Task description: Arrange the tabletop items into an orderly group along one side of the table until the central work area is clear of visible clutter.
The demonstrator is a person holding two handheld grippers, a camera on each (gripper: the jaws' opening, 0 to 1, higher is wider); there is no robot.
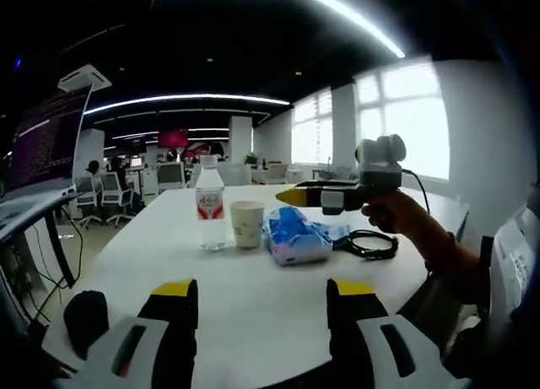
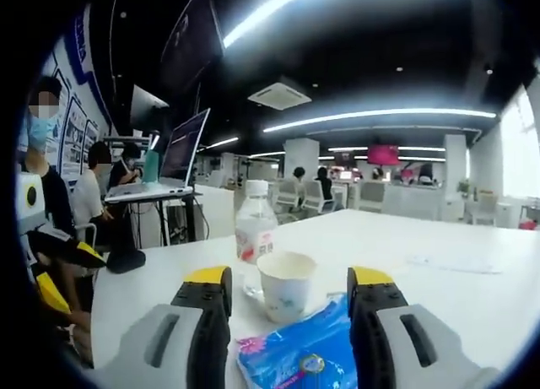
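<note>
Table [image 1: 253, 321] surface lies ahead of my left gripper [image 1: 262, 292], whose jaws stand released and grasp nothing. Beyond them I see a water bottle [image 1: 210, 205], a paper cup [image 1: 246, 224] just beside it, then a blue tissue pack [image 1: 293, 235] and a black cable [image 1: 369, 243]. My right gripper [image 2: 290, 283] also stands released; the paper cup [image 2: 286, 286] sits between its jaw tips, the tissue pack [image 2: 295, 351] nearer, the bottle [image 2: 255, 237] just beyond.

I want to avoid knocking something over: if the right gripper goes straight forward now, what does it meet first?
Probably the blue tissue pack, lying low between the open jaws of the right gripper; the paper cup stands just behind it.
</note>
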